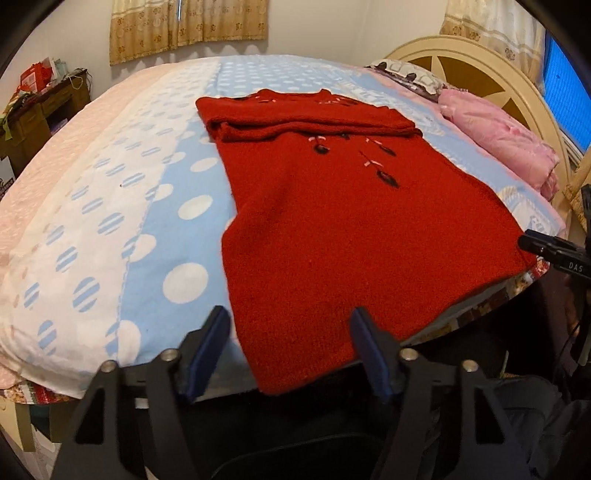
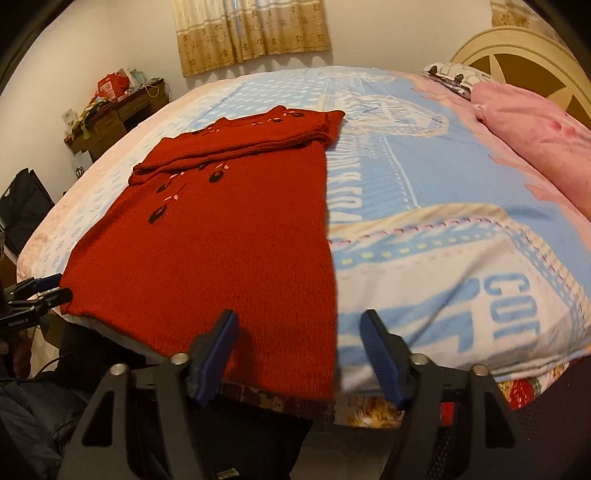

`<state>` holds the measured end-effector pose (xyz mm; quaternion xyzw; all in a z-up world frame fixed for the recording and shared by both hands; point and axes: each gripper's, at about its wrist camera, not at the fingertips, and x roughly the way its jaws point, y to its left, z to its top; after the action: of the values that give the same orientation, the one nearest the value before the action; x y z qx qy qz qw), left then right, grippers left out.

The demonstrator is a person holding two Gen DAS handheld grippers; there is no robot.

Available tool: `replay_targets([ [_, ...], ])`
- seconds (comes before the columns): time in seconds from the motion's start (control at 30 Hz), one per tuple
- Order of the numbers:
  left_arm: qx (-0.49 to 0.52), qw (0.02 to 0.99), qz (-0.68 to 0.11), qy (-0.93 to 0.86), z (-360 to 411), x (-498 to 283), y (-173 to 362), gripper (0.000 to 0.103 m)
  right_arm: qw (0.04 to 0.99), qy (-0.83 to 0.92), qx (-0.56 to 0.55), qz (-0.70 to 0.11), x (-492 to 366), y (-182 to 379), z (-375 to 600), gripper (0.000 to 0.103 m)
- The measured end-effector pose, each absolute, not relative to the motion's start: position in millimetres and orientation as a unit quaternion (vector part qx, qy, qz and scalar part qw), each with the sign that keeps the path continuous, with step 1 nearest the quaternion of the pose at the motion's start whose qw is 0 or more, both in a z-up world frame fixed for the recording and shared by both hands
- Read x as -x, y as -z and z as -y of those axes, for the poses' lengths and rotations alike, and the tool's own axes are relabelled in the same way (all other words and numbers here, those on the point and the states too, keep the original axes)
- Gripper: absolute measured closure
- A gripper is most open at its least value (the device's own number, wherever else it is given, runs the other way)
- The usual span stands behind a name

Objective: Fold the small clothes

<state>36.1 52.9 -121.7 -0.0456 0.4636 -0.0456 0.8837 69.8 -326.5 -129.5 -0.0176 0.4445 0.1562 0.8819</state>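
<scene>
Sweater: where the bed's near edge drops away, the red knit sweater (image 1: 332,229) lies flat on the bedspread (image 1: 177,177), hem overhanging the edge, sleeves folded across the chest.
Decoration: dark beads and pale pink stitches run down its front.
Writing: pale blue letters "COT" show on the bedspread (image 2: 461,240) by the right claw; further print beside the sweater (image 2: 221,229) is too warped to read; "DAS" is printed on the right claw's body at the left view's edge.
Left claw (image 1: 290,350): jaws wide apart, holding nothing, spanning the sweater's near left corner from just above.
Right claw (image 2: 297,354): jaws wide apart, holding nothing, straddling the sweater's right edge at the hem.
Surroundings: pink folded bedding (image 1: 502,136) beside the cream headboard (image 1: 480,66); yellow curtains (image 2: 251,29); cluttered wooden dresser (image 2: 118,110).
</scene>
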Motion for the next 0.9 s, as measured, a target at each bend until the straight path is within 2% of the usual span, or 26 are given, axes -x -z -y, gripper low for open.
replay_targets([
  [0.07,0.056,0.882,-0.464,0.05,-55.5,-33.9,120.8,0.04,0.878,-0.166,0.01,-0.448,-66.5,130.4,326.5,0.047],
  [0.43,0.089,0.871,-0.479,0.06,-62.2,-34.7,125.1,0.038,0.874,-0.178,-0.026,-0.45,-60.5,139.4,339.1,0.068],
  [0.8,0.128,0.867,-0.474,0.087,-71.5,-32.9,127.4,0.041,0.864,-0.199,-0.05,-0.46,-60.6,142.9,343.4,0.069],
  [0.83,0.129,0.868,-0.472,0.086,-71.9,-32.6,125.9,0.043,0.863,-0.201,-0.053,-0.46,-60.5,142.3,344.3,0.069],
  [0.87,0.126,0.87,-0.471,0.079,-72.5,-31.4,123.6,0.056,0.863,-0.202,-0.057,-0.46,-60.0,141.5,344.9,0.07],
  [0.9,0.126,0.87,-0.469,0.077,-73.0,-30.8,121.6,0.074,0.863,-0.201,-0.06,-0.459,-59.5,140.5,346.3,0.073],
])
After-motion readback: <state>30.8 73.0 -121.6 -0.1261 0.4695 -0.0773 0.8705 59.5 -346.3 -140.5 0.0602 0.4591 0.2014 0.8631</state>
